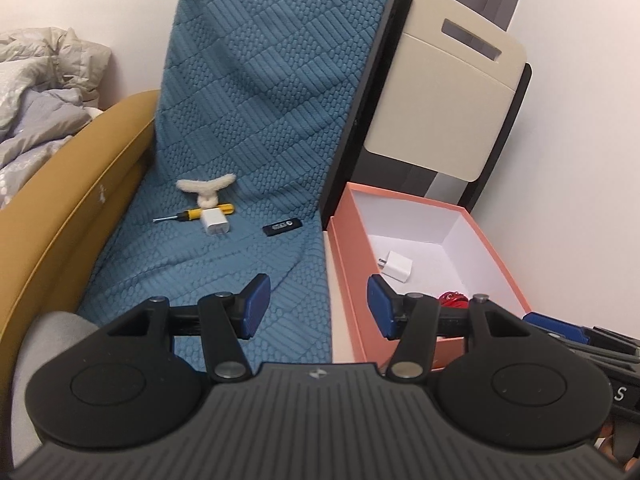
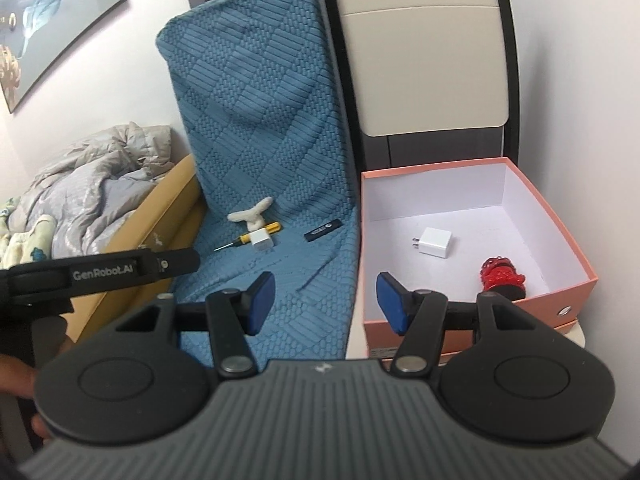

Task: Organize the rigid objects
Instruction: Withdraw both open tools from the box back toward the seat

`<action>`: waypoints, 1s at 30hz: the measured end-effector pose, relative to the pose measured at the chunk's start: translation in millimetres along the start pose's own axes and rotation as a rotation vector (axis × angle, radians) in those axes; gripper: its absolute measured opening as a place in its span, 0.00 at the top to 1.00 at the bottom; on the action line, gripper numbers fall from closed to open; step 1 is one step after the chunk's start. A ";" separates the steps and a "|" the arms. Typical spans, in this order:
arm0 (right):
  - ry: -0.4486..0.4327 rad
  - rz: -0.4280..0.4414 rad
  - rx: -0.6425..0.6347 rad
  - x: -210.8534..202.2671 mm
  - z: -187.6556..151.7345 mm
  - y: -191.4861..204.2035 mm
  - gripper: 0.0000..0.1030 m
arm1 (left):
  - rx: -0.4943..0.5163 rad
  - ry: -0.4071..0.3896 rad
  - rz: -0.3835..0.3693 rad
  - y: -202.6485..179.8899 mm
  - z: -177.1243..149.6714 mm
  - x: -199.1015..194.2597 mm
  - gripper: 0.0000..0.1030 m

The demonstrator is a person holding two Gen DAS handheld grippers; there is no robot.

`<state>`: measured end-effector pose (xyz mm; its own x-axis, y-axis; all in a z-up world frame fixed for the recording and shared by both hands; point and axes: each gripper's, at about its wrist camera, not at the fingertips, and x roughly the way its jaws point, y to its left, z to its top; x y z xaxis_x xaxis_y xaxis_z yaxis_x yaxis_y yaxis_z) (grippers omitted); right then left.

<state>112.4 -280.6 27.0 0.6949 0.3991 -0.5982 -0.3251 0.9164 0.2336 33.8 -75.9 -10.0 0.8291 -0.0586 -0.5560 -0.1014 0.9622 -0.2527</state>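
- The left gripper (image 1: pixel 318 306) hangs over the near part of the blue quilted cover (image 1: pixel 256 120), its jaws spread with nothing between them.
- The right gripper (image 2: pixel 326 304) hangs near the seam between the cover and the pink box (image 2: pixel 576 276), its jaws likewise spread and empty.
- Far back on the cover lie a yellow-handled screwdriver (image 1: pixel 196 213), a white plug adapter (image 1: pixel 216 222) touching the screwdriver, and a fluffy cream toy (image 1: pixel 206 188) just behind them.
- A black USB stick (image 1: pixel 282 227) lies apart, to the right of the adapter, near the cover's right edge.
- The pink box stands open just to the right of the cover; its inside is white.
- In the box lie a second white adapter (image 2: pixel 434 243), near the middle of the floor, and a red figure (image 2: pixel 502 276) on a dark base, near the front right wall.
- A cream chair back (image 2: pixel 424 52) rises behind the box.
- Rumpled grey bedding (image 2: pixel 92 184) lies far left, beyond a mustard-coloured rail (image 1: pixel 60 208).
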 end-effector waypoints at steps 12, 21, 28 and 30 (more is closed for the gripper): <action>0.004 0.011 -0.015 -6.1 -22.2 28.3 0.42 | -0.019 0.002 0.010 25.6 -19.2 -21.6 0.40; 0.009 0.020 -0.023 -2.3 -31.3 39.3 0.42 | -0.042 0.001 0.021 38.7 -25.6 -27.2 0.37; 0.006 0.023 -0.019 9.6 -34.3 35.8 0.40 | -0.042 0.011 0.025 44.9 -24.5 -13.4 0.33; 0.004 0.035 -0.008 15.7 -34.7 32.1 0.31 | -0.041 0.019 0.021 47.5 -23.3 -4.7 0.32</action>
<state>90.6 -246.0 -1.5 0.6806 0.4306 -0.5928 -0.3541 0.9016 0.2483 12.2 -36.1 -37.8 0.8163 -0.0443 -0.5759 -0.1410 0.9516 -0.2730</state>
